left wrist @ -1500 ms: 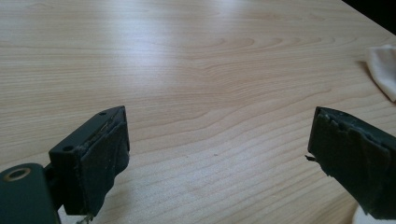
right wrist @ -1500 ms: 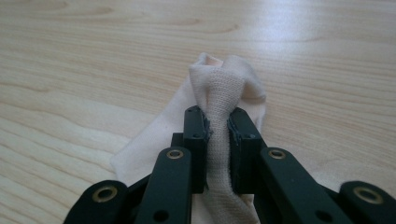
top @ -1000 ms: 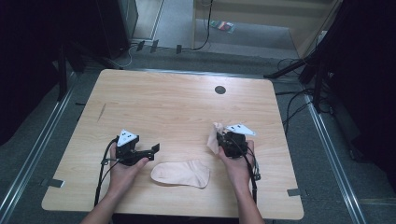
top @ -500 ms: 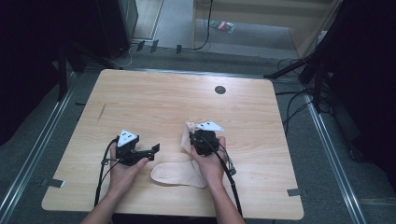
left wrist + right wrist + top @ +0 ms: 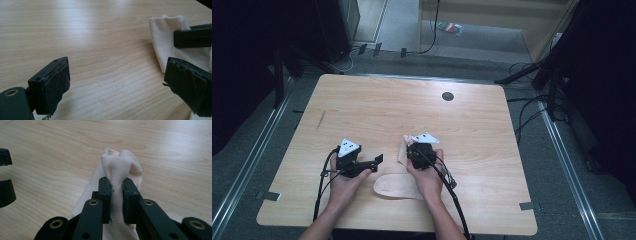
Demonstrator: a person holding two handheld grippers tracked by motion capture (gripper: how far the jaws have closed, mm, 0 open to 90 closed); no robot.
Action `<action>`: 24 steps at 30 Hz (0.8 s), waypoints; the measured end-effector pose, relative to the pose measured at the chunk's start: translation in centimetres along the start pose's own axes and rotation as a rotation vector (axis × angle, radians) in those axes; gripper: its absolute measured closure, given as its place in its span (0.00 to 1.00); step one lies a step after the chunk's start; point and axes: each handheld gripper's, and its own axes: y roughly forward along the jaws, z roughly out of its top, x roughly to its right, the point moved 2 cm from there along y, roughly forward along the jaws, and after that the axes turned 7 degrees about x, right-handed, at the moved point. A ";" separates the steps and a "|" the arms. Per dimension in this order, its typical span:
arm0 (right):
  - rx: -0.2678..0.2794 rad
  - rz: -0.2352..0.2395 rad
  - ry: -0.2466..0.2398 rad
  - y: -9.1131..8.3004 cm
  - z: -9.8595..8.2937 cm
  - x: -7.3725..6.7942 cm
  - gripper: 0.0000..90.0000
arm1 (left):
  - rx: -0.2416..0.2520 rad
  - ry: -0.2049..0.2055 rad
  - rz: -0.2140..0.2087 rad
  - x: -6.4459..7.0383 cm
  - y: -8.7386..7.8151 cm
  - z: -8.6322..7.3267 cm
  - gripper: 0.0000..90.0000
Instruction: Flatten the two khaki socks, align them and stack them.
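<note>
Sock: pale cream knitted fabric sock (image 5: pixel 398 186), lying on the near middle of the light wooden bench (image 5: pixel 377 110), one end lifted.
Sock, free part: flat on the bench between the two hands, near edge side.
Sock, lifted end: bunched into a fold, raised just off the wood, far end of the piece (image 5: pixel 120 167).
Right tongs (image 5: pixel 411 148): jaws closed tight on the bunched fold; fabric pinched between the pads, seen plainly in the right gripper view.
Left tongs (image 5: pixel 378 159): jaws wide apart, nothing between them, low over bare wood.
Key relation: the lifted fold lies to the right of the left tongs, near but apart; in the left gripper view the fabric (image 5: pixel 170 42) sits beside the right-hand jaw.
Long axis: roughly near-to-far where lifted, turning left-to-right where it lies flat; exact line partly hidden by the right hand.
Nearer hand: right, already holding. Left is the free one.
Judgement: likely a fold or a handover; the left tongs would need to travel right to meet the cloth.
</note>
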 end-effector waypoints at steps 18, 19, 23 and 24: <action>0.026 -0.010 0.077 -2.1 0.9 4.8 0.64 | 0.009 -0.005 0.003 0.0 -0.1 0.1 0.11; 0.020 -0.002 0.080 -2.0 0.8 4.9 0.64 | 0.012 -0.005 0.003 0.0 -0.1 0.1 0.12; -0.006 0.023 0.069 -1.2 0.2 5.0 0.66 | 0.011 0.005 -0.005 0.2 -0.1 0.2 0.16; -0.011 0.026 0.065 -1.0 0.1 4.9 0.67 | 0.010 0.009 -0.008 0.2 0.0 0.3 0.16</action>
